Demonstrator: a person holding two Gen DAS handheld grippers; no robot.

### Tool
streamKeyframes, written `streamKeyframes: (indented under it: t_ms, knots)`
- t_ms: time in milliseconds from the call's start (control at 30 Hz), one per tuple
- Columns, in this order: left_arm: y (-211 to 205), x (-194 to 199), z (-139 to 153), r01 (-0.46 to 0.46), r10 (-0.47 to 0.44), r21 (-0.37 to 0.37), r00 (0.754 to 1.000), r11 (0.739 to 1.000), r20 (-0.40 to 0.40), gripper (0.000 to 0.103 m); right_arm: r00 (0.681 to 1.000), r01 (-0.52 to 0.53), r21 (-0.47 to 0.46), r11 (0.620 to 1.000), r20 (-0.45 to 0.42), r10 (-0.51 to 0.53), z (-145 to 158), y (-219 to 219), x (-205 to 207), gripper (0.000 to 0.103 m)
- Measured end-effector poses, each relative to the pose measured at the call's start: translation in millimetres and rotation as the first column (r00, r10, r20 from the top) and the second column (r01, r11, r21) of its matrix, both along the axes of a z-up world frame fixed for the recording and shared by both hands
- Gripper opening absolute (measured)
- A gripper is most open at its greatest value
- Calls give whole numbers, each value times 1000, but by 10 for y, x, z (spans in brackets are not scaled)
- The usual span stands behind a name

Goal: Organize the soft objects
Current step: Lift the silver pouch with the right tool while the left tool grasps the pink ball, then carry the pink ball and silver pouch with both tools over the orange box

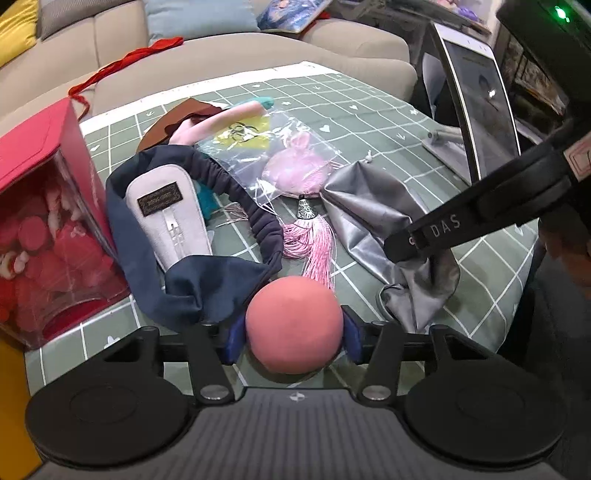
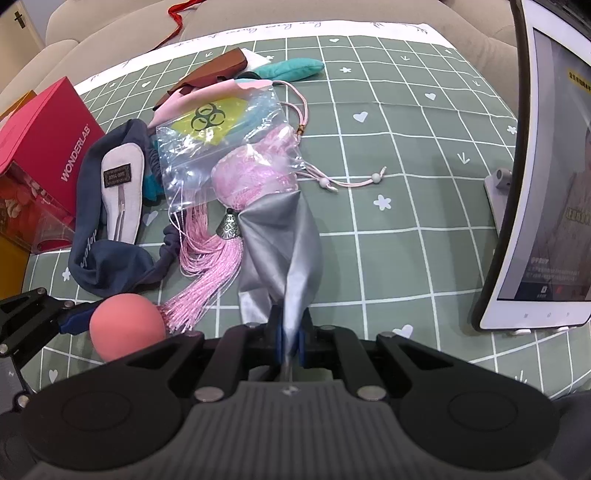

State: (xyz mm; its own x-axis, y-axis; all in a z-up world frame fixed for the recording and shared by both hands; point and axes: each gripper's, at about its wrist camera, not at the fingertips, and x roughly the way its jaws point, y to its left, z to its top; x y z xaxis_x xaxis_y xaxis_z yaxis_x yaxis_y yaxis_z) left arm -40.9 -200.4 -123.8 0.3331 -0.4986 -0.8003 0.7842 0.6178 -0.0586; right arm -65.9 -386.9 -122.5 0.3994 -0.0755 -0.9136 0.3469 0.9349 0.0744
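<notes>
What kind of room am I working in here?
Most likely a home living room: a beige upholstered sofa with a light blue cushion sits behind a table under a green grid-patterned cloth, and a white tablet stands propped on it.

Far off to the left of my jaws stands a red box (image 1: pixel 44 206) with a clear window. Off to my right a white tablet (image 2: pixel 546 206) leans upright on its stand (image 2: pixel 498 192), screen lit. Beyond everything ahead of me runs a beige sofa (image 1: pixel 221 55).

Both wrist views look steeply down, close, sharing the pink ball (image 1: pixel 294 324) (image 2: pixel 127 328).
</notes>
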Motion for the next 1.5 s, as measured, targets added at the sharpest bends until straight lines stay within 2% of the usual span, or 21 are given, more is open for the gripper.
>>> streamKeyframes:
  t_ms: [167, 367, 467, 600, 733, 900, 1033, 1333, 1400, 1433, 1467, 1500]
  knots:
    - [86, 36, 79, -37, 36, -34, 999, 999, -30, 58, 1000, 11, -5, 1000, 15, -11, 25, 7, -31, 5]
    - [134, 71, 224, -92, 88, -51, 994, 994, -66, 58, 994, 35, -5, 999, 108, -34, 307, 68, -130, 5]
    - [168, 115, 267, -127, 119, -56, 985, 990, -124, 58, 990, 44, 13, 999, 133, -46, 378, 85, -143, 5]
    - [222, 155, 297, -157, 136, -79, 966, 984, -218, 57, 988, 64, -7, 998, 142, -63, 452, 115, -180, 4]
    - [262, 157, 391, -166, 140, -93, 961, 982, -240, 57, 983, 79, -2, 997, 169, -78, 565, 128, -236, 4]
    - [296, 124, 516, -180, 163, -49, 957, 983, -241, 57, 979, 85, -7, 996, 186, -82, 673, 169, -290, 4]
    - [320, 114, 557, -215, 224, 62, 944, 975, -243, 57, 986, 61, -13, 998, 159, -58, 686, 225, -312, 5]
    - [588, 62, 611, -277, 289, 85, 920, 957, -265, 57, 992, 28, 27, 999, 123, -31, 610, 351, -542, 5]
    - [653, 63, 613, -288, 296, 72, 914, 955, -279, 57, 992, 44, 37, 998, 113, -47, 554, 323, -549, 8]
    - [679, 65, 607, -292, 299, 71, 911, 954, -284, 57, 992, 61, 37, 997, 108, -65, 507, 283, -525, 18]
    - [701, 62, 602, -294, 301, 71, 909, 953, -287, 57, 990, 84, 35, 996, 107, -87, 450, 234, -488, 41]
    - [712, 64, 589, -294, 303, 74, 908, 953, -291, 57, 988, 107, 30, 994, 110, -110, 402, 191, -454, 49]
